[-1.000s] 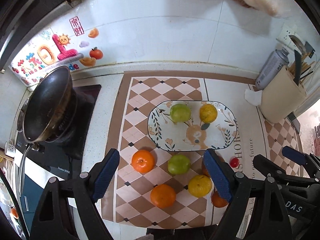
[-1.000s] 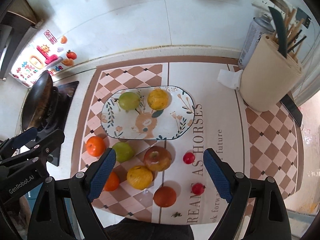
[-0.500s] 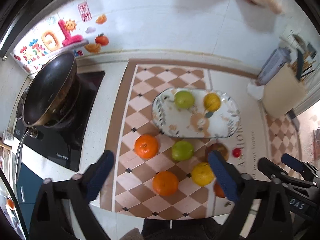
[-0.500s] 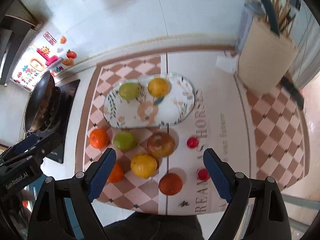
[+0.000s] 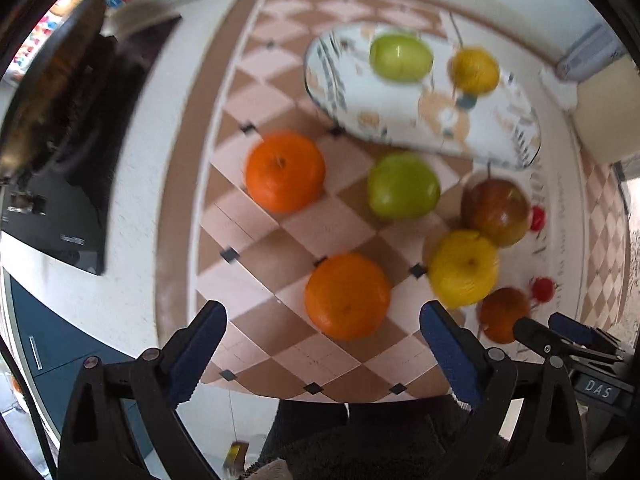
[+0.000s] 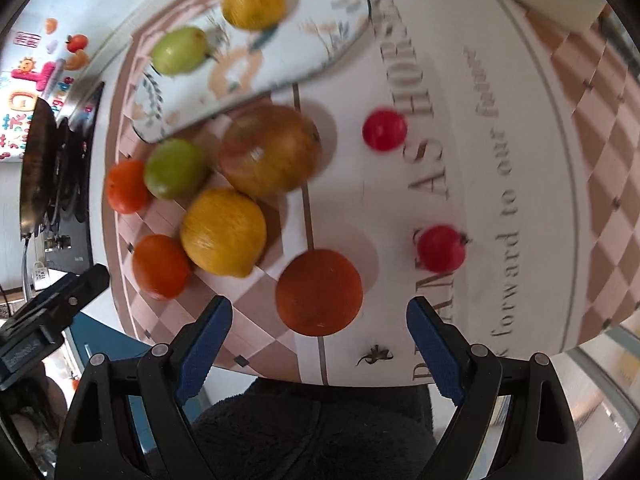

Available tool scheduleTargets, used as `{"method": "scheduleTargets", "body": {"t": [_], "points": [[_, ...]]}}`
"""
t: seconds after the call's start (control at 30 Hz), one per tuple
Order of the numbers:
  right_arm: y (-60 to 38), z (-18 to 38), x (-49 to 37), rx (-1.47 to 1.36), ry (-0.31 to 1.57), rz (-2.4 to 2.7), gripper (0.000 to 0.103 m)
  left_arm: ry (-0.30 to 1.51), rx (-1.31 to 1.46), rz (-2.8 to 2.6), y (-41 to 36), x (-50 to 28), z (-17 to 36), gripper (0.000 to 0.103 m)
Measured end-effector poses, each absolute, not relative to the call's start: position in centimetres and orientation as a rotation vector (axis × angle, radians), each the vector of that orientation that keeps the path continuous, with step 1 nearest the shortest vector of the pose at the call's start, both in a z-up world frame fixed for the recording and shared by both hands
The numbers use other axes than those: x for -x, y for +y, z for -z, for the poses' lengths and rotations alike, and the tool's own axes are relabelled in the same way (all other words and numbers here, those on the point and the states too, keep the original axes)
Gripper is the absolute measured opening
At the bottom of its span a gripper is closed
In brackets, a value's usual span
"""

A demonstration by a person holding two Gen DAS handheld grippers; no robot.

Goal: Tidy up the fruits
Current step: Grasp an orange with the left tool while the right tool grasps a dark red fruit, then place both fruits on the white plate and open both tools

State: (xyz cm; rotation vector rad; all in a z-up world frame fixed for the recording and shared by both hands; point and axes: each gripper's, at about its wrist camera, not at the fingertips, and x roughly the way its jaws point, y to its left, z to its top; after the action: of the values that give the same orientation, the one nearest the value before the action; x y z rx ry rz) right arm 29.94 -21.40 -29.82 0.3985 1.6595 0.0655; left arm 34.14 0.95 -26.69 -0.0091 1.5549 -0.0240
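Observation:
A patterned oval plate [image 5: 516, 140] holds a green apple [image 5: 400, 58] and a yellow fruit [image 5: 474, 70]. Loose fruit lies on the checked mat in front of it: two oranges [image 5: 347, 296] [image 5: 284, 171], a green apple [image 5: 402, 186], a red-brown apple [image 5: 496, 212], a yellow fruit [image 5: 462, 268]. My left gripper [image 5: 322, 354] is open, just in front of the near orange. My right gripper [image 6: 318, 346] is open, just in front of a dark orange [image 6: 319, 292]; two small red fruits [image 6: 384, 129] [image 6: 440, 248] lie to its right. The plate [image 6: 344, 36] is at the top of this view.
A black pan [image 5: 44, 92] sits on a dark cooktop at the left. A beige holder [image 5: 604, 120] stands at the right beyond the plate. The counter's front edge runs just under both grippers. The right gripper's arm shows low right in the left wrist view [image 5: 568, 344].
Both grippers have dropped down and closer to the loose fruit at the mat's front. Both stay open and empty. The fruit has not moved.

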Motion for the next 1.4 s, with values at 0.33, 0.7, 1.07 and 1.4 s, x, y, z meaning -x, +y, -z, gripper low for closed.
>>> {"method": "scheduleTargets", "body": {"t": [0.33, 0.7, 1.07, 1.4], "points": [[-20.4, 32.7, -29.8, -0.383, 1.715, -0.086, 0.091, 1.681, 0.015, 0.059, 0.1, -34.3, 32.7, 0.099], [-19.5, 33.8, -30.8, -0.317, 1.753, -0.104, 0.06, 1.651, -0.004, 0.09, -0.6, -33.5, 33.9, 0.062], [-21.3, 27.5, -32.6, -0.318, 1.618, -0.136, 0.059, 1.491, 0.103, 0.15, 0.8, -35.5, 25.3, 0.062], [-20.0, 26.3, -44.5, -0.253, 1.49, -0.177, 0.059, 1.554, 0.193, 0.137, 0.3, -47.2, 26.2, 0.062]]}}
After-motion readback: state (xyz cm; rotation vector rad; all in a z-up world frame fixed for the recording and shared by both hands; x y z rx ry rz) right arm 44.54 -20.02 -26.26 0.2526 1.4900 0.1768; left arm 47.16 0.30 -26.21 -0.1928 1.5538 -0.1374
